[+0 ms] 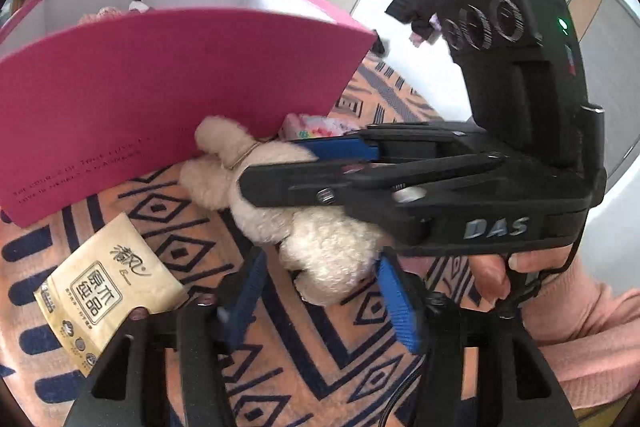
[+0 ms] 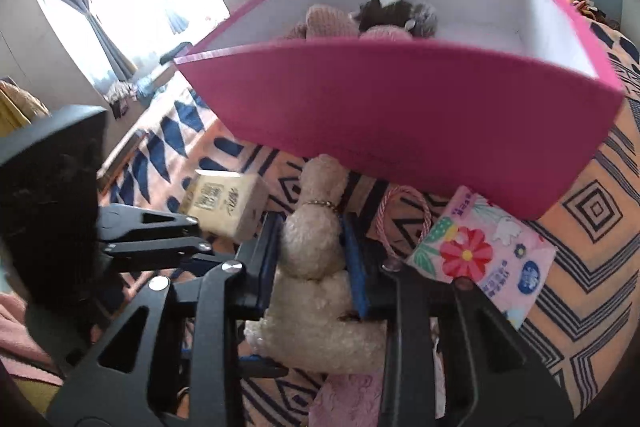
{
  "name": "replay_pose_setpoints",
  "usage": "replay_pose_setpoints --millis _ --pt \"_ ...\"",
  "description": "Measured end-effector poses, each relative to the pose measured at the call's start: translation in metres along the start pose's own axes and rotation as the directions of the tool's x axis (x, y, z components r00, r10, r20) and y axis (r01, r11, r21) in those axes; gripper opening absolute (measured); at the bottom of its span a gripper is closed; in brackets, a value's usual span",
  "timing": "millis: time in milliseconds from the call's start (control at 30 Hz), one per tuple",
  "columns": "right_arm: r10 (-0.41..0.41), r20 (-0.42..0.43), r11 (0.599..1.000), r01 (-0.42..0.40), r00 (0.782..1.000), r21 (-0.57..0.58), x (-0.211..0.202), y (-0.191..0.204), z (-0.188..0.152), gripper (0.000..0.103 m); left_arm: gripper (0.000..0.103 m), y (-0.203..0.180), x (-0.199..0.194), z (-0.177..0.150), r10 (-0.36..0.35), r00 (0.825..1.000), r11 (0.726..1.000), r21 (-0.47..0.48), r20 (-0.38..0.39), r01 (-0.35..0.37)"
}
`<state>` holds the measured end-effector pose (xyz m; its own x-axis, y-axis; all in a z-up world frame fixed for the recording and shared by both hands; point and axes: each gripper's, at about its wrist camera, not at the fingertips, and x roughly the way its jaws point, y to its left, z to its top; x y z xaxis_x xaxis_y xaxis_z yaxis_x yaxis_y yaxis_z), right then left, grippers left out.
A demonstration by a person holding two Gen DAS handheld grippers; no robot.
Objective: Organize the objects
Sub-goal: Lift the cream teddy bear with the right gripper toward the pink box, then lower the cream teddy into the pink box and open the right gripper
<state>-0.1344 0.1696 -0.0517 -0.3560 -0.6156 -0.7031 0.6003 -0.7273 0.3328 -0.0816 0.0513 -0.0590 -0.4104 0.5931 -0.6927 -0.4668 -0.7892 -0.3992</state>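
— Right gripper [image 2: 310, 259] has its two blue pads [image 2: 267, 259] pressed into the cream plush toy [image 2: 308, 251] from either side, clamped around the toy's middle. Where does the toy sit?

— On the patterned rug [image 2: 592, 211], just in front of the pink box [image 2: 400, 115], with its head at about twelve o'clock from the gripper, almost against the box's near wall. Its lower body bulges out behind the pads, toward the camera.

— So how should the lift go?

— The grip is on soft stuffing, so it probably needs to stay firm; a loose squeeze could let the toy sag or slip. The wall in front is tall, so the sensible move looks like straight up first, then forward over the rim, releasing only once the toy hangs over the white interior, where other soft toys [image 2: 372, 19] already lie.

— And the left gripper [image 1: 320, 291]?

— Its jaws stand apart with nothing between them. In the left wrist view it hovers low over the rug, the toy's rear just beyond its fingertips, and the right gripper reaches in from three o'clock, lying roughly level, the person's hand [image 1: 520, 267] under its handle.

— Anything nearby to mind?

— A tan tissue pack [image 2: 224, 207] at ten o'clock of the toy in the right view, a floral pack [image 2: 484, 247] at three o'clock, and a pink cord handle [image 2: 404, 211] between. All look clear of the pads.
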Motion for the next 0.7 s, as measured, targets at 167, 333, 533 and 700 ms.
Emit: replay_pose_setpoints --millis 167,333,533,700 --pt "0.048 0.129 0.998 -0.052 0.991 0.026 -0.036 0.002 0.007 0.034 0.064 -0.012 -0.019 0.012 -0.011 0.996 0.999 0.042 0.088 0.007" --pt "0.057 0.224 0.998 -0.061 0.973 0.011 -0.062 0.009 0.022 0.034 0.056 -0.024 -0.035 0.028 -0.012 0.988 0.995 0.101 0.155 -0.004" --pt "0.063 0.301 0.997 -0.072 0.952 0.019 -0.083 0.003 0.044 0.034 0.055 -0.036 -0.038 0.059 0.015 0.981 0.988 0.147 0.192 -0.044" --pt "0.067 0.350 0.997 -0.080 0.934 0.021 -0.093 -0.004 0.061 0.034 0.055 -0.042 -0.043 0.082 0.044 0.977 0.981 0.175 0.208 -0.082"
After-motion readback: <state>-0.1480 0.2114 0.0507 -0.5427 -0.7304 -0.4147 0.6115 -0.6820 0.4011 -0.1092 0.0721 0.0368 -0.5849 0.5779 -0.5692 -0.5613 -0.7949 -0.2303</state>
